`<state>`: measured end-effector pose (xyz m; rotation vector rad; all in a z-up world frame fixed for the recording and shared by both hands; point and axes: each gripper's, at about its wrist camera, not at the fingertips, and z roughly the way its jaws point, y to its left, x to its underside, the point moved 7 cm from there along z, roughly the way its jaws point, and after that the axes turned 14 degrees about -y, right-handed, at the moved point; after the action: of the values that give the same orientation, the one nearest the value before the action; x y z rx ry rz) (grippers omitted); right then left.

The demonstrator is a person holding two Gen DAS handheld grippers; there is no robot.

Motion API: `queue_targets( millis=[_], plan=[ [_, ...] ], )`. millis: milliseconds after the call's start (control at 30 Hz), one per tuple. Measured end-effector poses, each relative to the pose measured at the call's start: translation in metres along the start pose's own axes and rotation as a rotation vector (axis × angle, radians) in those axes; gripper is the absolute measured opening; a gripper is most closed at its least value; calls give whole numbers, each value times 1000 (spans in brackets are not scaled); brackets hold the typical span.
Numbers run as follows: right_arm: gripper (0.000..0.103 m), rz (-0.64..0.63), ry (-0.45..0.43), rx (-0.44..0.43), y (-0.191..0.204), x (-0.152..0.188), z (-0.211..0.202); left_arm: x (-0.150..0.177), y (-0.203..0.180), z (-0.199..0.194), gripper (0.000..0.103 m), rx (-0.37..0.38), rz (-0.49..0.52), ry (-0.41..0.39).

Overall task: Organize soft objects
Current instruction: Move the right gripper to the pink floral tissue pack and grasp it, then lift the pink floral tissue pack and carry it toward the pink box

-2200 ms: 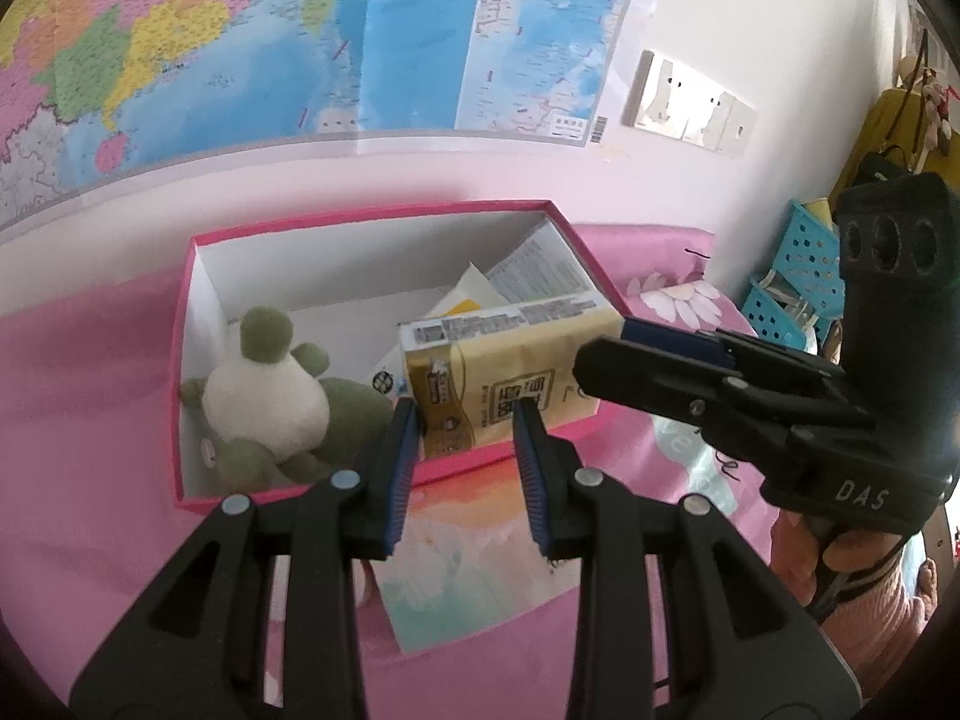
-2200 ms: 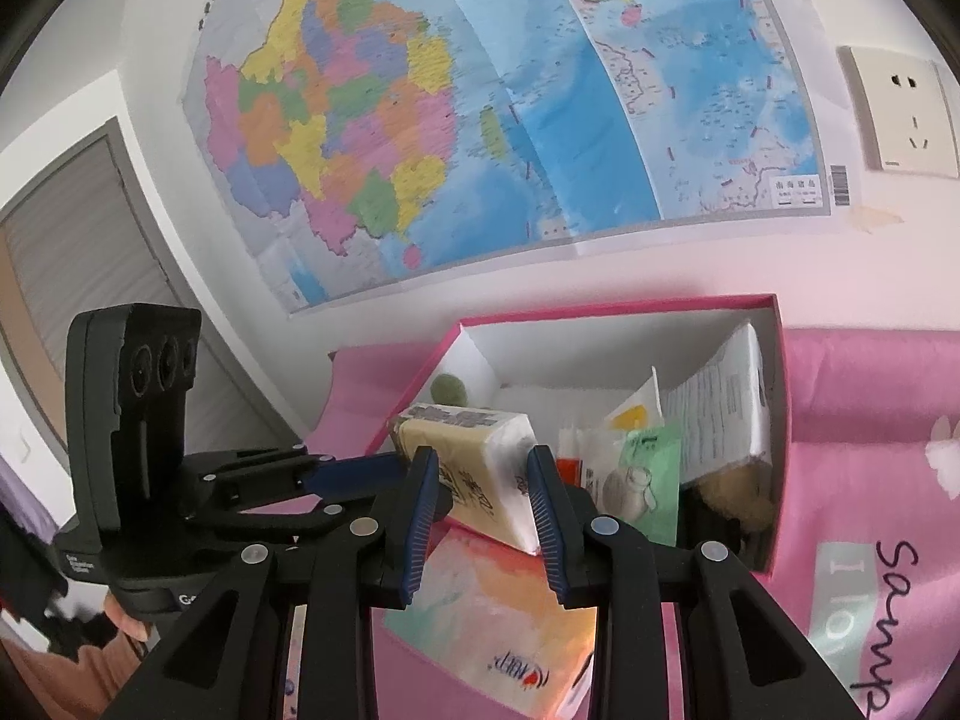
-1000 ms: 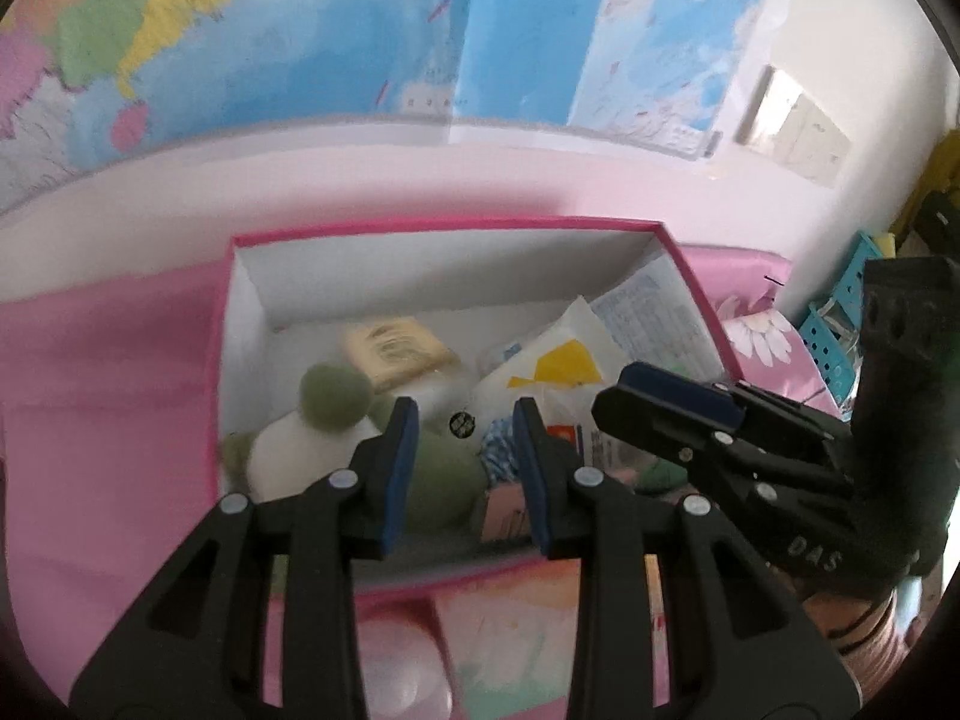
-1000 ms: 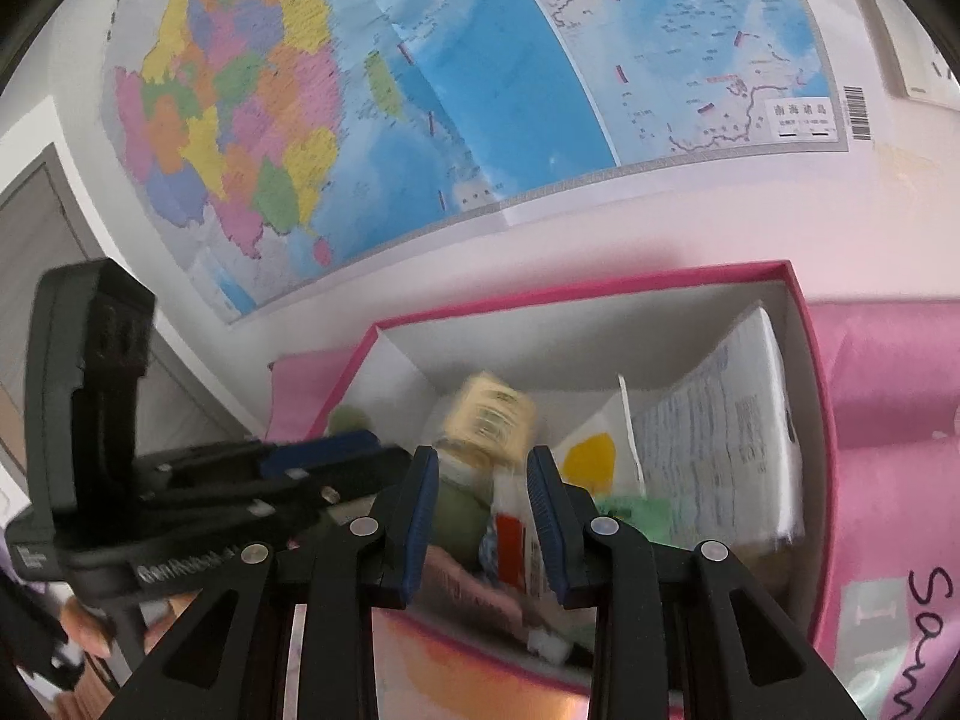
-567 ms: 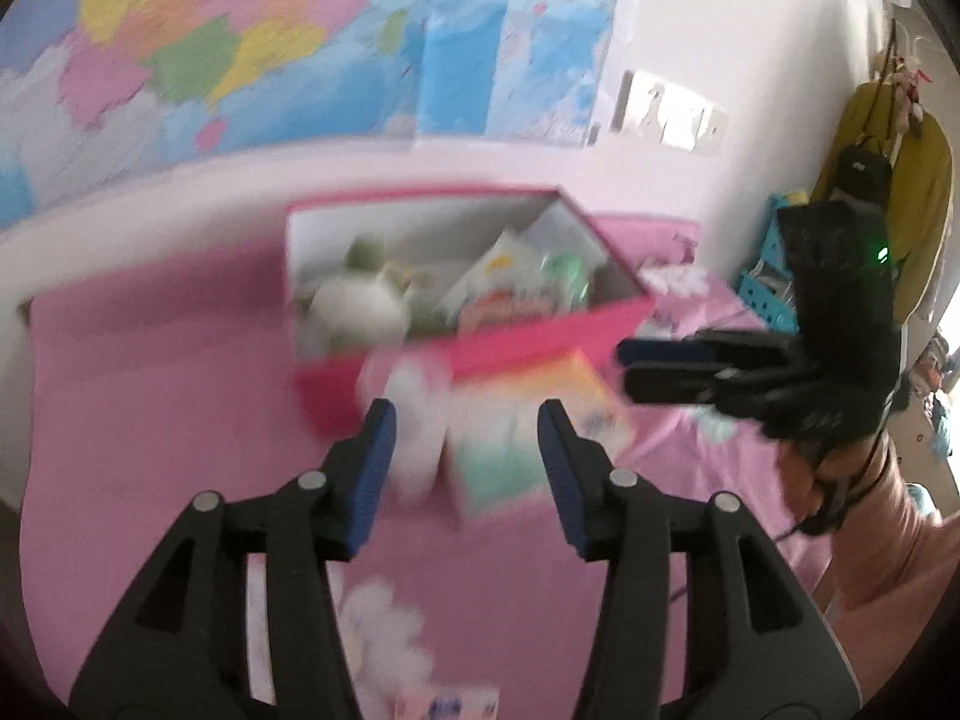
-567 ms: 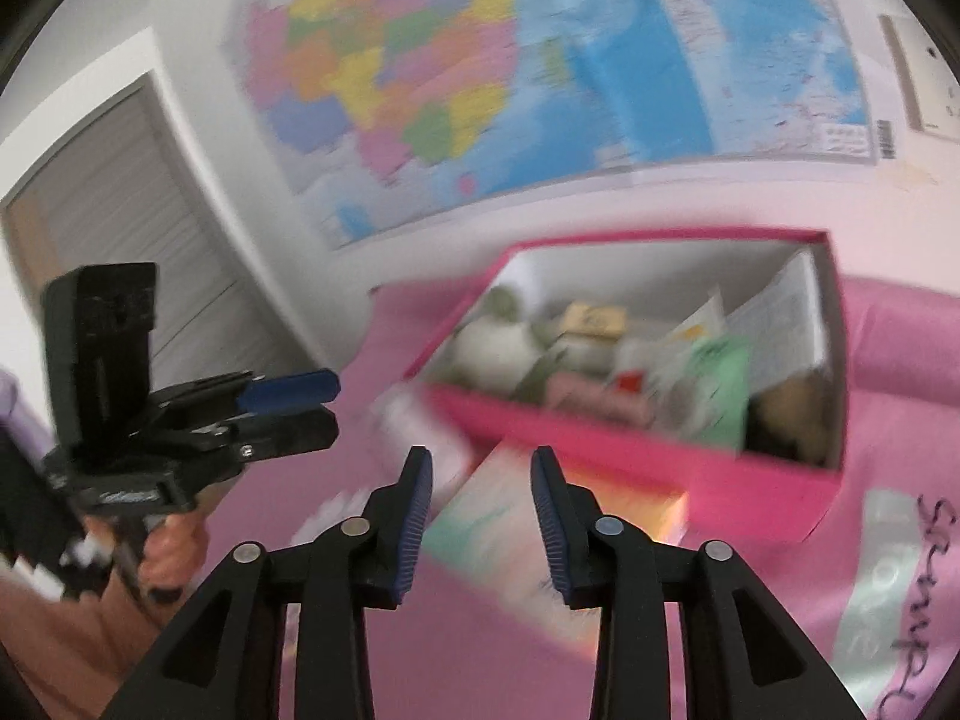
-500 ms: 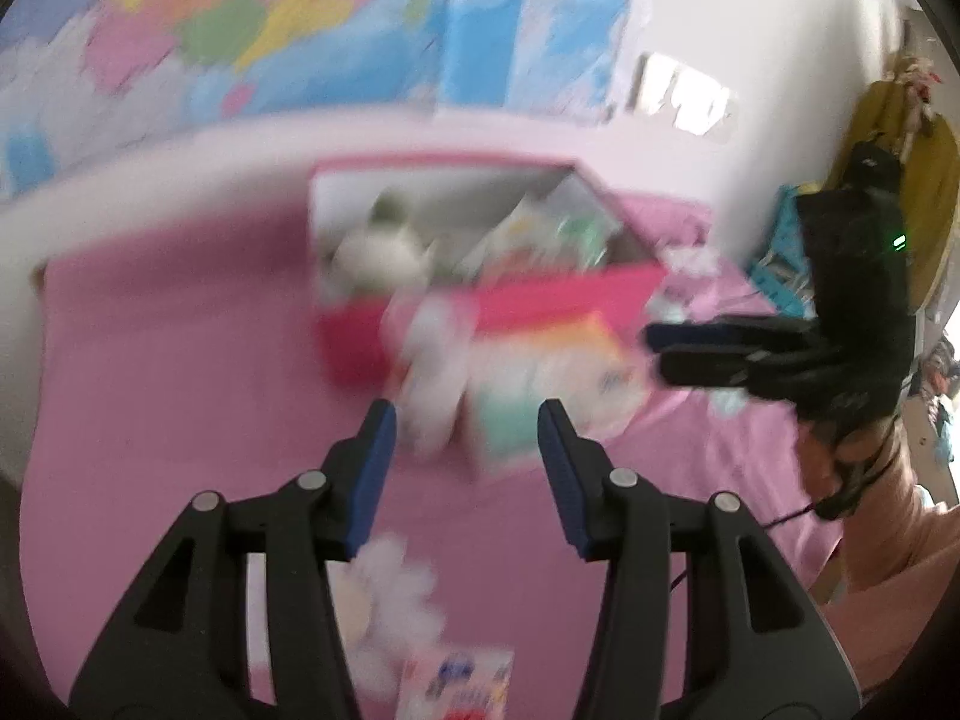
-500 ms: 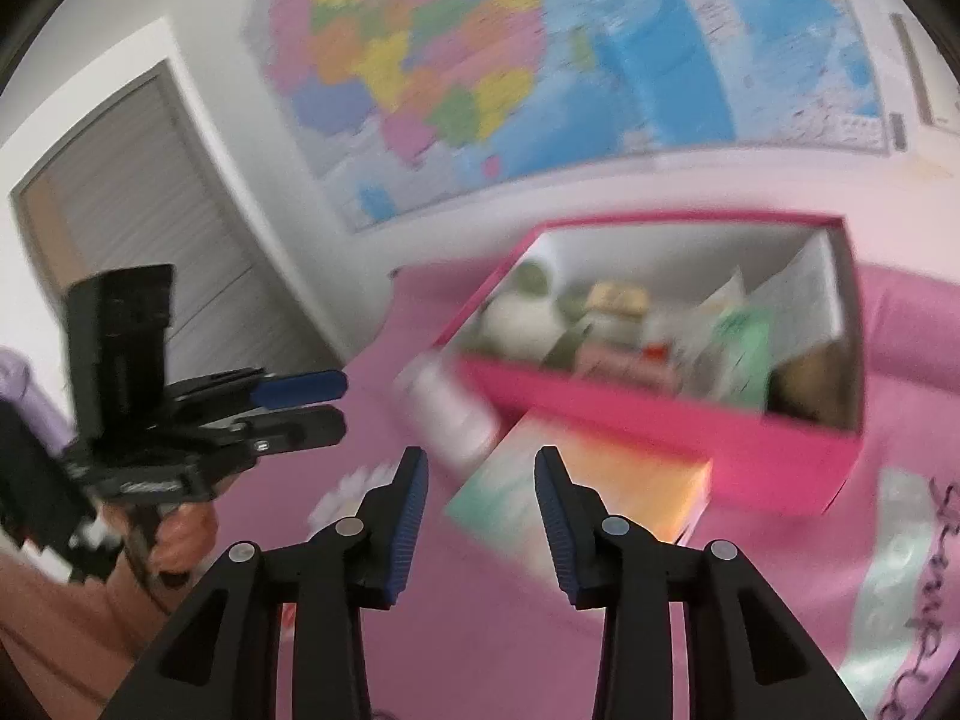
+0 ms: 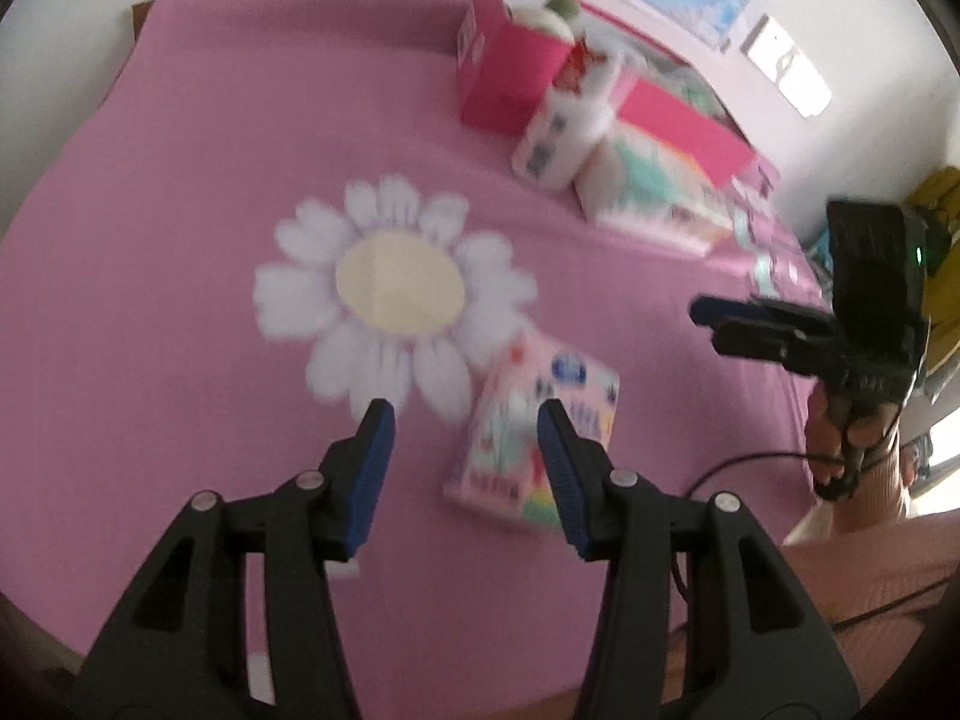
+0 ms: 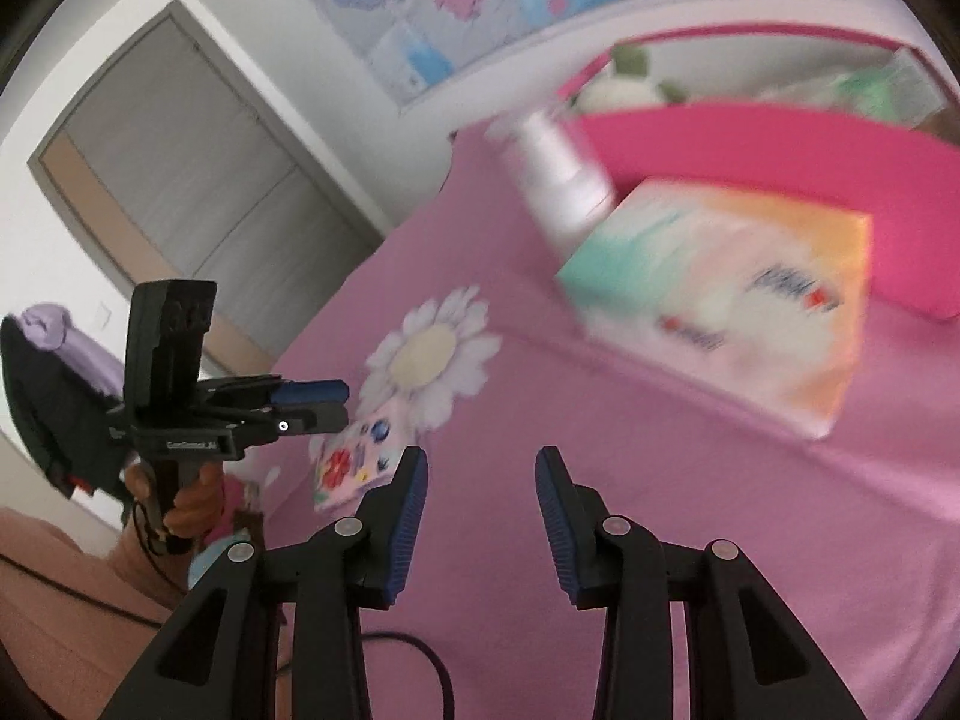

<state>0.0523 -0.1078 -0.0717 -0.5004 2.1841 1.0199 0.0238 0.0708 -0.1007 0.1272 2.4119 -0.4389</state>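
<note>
A small flowery tissue pack [image 9: 510, 438] lies flat on the pink bedspread [image 9: 180, 240] beside a daisy print. My left gripper [image 9: 465, 414] hovers above it, open and empty, its right finger over the pack's edge. The pack [image 10: 360, 456] also shows in the right wrist view, under the left gripper [image 10: 345, 402]. My right gripper [image 10: 480, 456] is open and holds nothing, over bare bedspread; in the left wrist view the right gripper [image 9: 702, 321] is off to the right. Further back stands the pink box [image 9: 504, 60] with a plush toy [image 9: 555, 6] inside.
A large pastel tissue pack [image 10: 720, 294] and a white roll-like pack [image 10: 558, 180] lean against the pink box's front wall [image 10: 750, 144]. A grey door [image 10: 210, 180] is at the left. A black cable [image 10: 420, 654] trails near the bed's front edge.
Both grippers have drawn back from the pink box and tipped down toward the bedspread. Their jaws stand wider than a second ago. The small flowery pack has come into view.
</note>
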Motion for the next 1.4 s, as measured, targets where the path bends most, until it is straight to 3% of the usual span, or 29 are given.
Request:
queue_targets(
  millis=[100, 200, 267, 433, 600, 800, 1100, 1400],
  plan=[
    [38, -2, 29, -31, 9, 8, 13, 8, -7, -10, 51, 0, 39, 10],
    [38, 1, 46, -60, 17, 10, 25, 14, -18, -22, 51, 66, 36, 9],
    [38, 2, 52, -78, 23, 11, 33, 20, -22, -25, 51, 65, 60, 19],
    [38, 4, 82, -113, 34, 11, 60, 35, -28, -14, 51, 91, 41, 67],
    [38, 17, 101, -129, 36, 16, 70, 26, -34, -5, 51, 121, 31, 49],
    [36, 56, 54, -56, 16, 14, 46, 8, -51, 22, 38, 149, 75, 47],
    [35, 134, -51, 87, -24, 12, -15, -17, -101, 55, 38, 232, 146, 43],
    [36, 190, -95, 143, -45, 11, -30, -26, -116, 72, 34, 212, 195, 56]
  ],
)
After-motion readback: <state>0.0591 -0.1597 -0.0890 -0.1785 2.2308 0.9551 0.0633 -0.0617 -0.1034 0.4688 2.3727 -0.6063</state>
